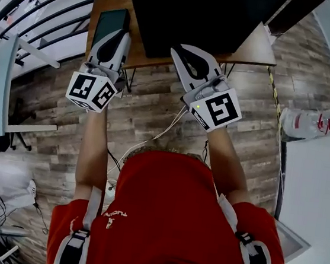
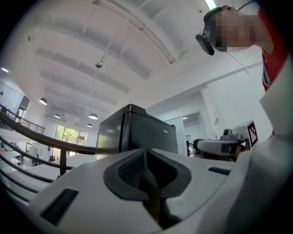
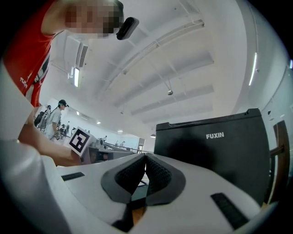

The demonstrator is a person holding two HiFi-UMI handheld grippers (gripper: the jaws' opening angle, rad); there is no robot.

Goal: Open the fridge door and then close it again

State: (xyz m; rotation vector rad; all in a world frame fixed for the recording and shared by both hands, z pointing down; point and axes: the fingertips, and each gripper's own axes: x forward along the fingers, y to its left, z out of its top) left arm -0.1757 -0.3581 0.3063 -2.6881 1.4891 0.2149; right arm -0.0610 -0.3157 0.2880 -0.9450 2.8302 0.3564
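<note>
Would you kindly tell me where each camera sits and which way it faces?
Head view: on the head, facing steeply down at left gripper, right gripper, table, fridge; red shirt, forearms show.
Left gripper view: on that gripper, along shut jaws toward the fridge; red shirt shows.
Right gripper view: likewise, fridge ahead; red shirt shows.
All share the fridge.

Head view steeply downward, gripper views low, tilted upward, both sharing fridge (image 3: 215,155)
</note>
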